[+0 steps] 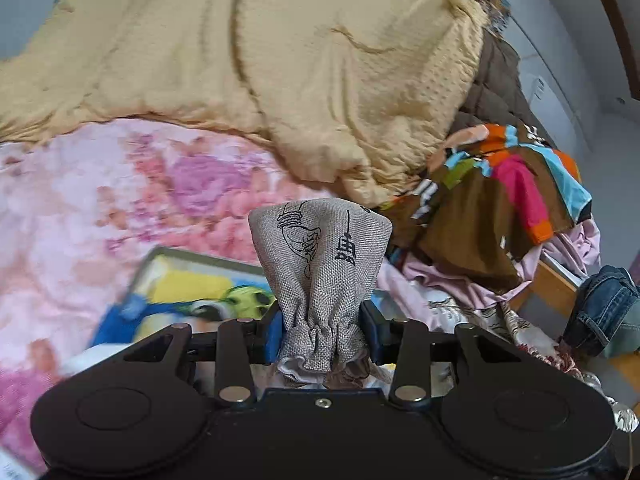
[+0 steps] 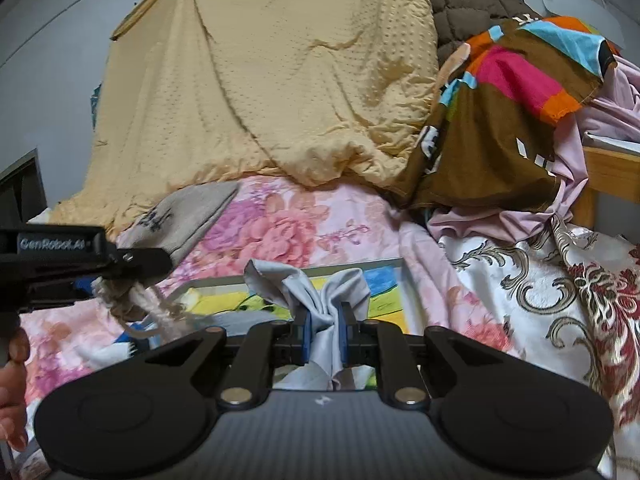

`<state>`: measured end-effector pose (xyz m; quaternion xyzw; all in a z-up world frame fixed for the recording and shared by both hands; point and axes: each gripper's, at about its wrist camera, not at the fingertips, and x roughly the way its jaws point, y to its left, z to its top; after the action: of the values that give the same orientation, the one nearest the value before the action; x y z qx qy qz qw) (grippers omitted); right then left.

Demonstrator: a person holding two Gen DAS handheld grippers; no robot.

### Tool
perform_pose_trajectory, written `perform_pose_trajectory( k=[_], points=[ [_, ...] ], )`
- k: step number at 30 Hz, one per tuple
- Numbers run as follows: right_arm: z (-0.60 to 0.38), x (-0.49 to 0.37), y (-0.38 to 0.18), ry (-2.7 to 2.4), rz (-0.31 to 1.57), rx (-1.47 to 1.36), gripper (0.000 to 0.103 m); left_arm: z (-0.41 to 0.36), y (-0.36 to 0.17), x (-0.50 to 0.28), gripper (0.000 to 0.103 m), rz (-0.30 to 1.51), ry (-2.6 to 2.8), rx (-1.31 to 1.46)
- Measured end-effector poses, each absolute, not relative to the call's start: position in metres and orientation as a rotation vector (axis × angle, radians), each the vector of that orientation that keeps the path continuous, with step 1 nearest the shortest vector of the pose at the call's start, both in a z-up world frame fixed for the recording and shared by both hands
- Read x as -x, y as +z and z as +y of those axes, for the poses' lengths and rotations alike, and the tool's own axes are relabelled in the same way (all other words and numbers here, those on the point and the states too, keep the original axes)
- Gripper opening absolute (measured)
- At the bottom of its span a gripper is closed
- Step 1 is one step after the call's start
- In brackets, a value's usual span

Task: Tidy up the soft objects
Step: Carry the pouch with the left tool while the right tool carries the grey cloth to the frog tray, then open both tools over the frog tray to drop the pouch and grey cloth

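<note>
My left gripper [image 1: 322, 330] is shut on the gathered neck of a grey linen drawstring pouch [image 1: 320, 256] with black printed drawings, held above the bed. The pouch [image 2: 188, 216] and the left gripper [image 2: 132, 264] also show at the left of the right wrist view, with the pouch's rope cord [image 2: 152, 308] hanging below. My right gripper [image 2: 324, 330] is shut on a bunched light blue-grey cloth [image 2: 320, 292], held over a colourful picture panel [image 2: 384, 288] lying on the bed.
A pink floral bedsheet [image 1: 120, 200] covers the bed. A yellow quilt [image 1: 280, 60] is heaped at the back. A brown multicoloured garment [image 2: 500, 120], lilac cloth [image 2: 560, 200] and a red-and-cream brocade fabric [image 2: 580, 300] are piled at the right. Jeans [image 1: 604, 308] lie off the bed edge.
</note>
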<state>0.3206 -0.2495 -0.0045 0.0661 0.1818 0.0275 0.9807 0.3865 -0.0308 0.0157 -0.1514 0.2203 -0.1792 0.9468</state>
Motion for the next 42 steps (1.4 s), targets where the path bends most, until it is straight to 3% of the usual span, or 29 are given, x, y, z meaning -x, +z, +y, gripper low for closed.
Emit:
perform_pose_trajectory(
  k=[9, 24, 42],
  points=[
    [-0.265, -0.344, -0.025, 0.038, 0.431, -0.161, 0.015, -0.096, -0.006, -0.430, 0.042, 0.535, -0.425, 0.268],
    [-0.267, -0.350, -0.041, 0.006, 0.514, -0.154, 0.026, -0.101, -0.040, -0.444, 0.043, 0.681, -0.417, 0.245],
    [-0.270, -0.321, -0.014, -0.024, 0.454, -0.150, 0.070, -0.089, -0.021, -0.414, 0.070, 0.628, -0.388, 0.231]
  ],
)
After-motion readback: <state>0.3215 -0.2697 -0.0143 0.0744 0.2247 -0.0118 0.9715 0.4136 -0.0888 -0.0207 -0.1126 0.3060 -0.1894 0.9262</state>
